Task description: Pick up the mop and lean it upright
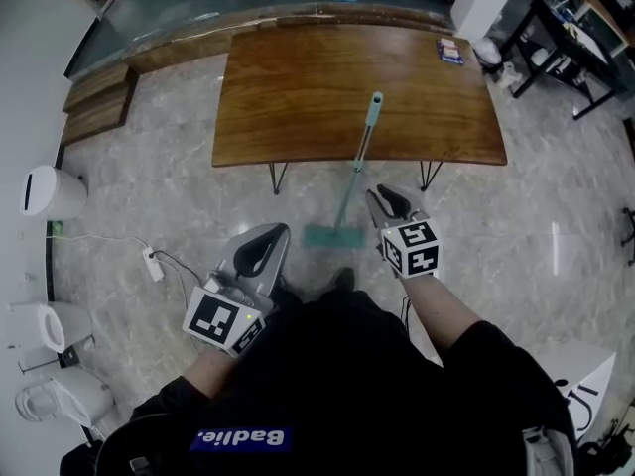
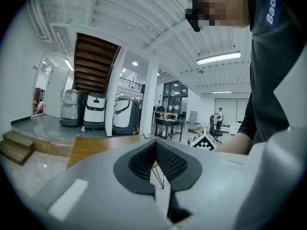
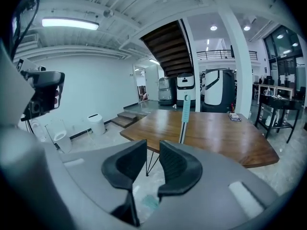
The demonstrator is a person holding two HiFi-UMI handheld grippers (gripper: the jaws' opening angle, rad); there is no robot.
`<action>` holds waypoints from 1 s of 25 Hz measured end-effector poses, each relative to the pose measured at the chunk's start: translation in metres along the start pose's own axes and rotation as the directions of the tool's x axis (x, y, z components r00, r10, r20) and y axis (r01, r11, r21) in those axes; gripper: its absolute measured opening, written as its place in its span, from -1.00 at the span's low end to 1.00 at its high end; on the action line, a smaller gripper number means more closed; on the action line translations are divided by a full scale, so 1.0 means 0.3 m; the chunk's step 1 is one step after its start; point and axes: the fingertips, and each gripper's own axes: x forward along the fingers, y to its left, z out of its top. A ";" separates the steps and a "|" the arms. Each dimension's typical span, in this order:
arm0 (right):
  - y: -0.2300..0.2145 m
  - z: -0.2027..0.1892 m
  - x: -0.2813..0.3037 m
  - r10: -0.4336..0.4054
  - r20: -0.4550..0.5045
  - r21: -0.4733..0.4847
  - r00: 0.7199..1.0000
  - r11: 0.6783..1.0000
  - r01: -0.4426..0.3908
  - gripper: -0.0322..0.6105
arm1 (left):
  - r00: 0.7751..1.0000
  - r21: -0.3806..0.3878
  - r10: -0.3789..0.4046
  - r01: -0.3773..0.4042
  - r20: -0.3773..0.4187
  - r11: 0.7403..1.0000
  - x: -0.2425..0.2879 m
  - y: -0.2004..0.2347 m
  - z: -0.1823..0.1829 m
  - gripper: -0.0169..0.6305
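Note:
The mop [image 1: 355, 163] stands tilted against the front edge of the wooden table [image 1: 298, 87], its teal grip on the tabletop and its teal flat head [image 1: 332, 236] on the floor. My right gripper [image 1: 383, 197] hovers just right of the mop's lower shaft, apart from it, jaws a narrow gap apart with nothing between them. In the right gripper view the mop handle [image 3: 185, 110] rises beyond the gripper [image 3: 152, 145]. My left gripper [image 1: 269, 237] hangs left of the mop head, its jaws closed together and empty [image 2: 156, 145].
White bins [image 1: 50, 191] and a power strip with cable [image 1: 152, 263] lie on the floor at the left. Wooden steps [image 1: 99, 102] sit at the far left. A small packet [image 1: 450, 51] lies on the table's far right. Desks stand at the back right.

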 end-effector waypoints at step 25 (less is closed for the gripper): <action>0.617 -0.155 -0.421 -0.190 0.053 0.014 0.980 0.982 0.189 -0.89 | 0.981 0.034 -0.189 0.188 0.042 0.982 -0.647 -0.127 -0.127 -0.89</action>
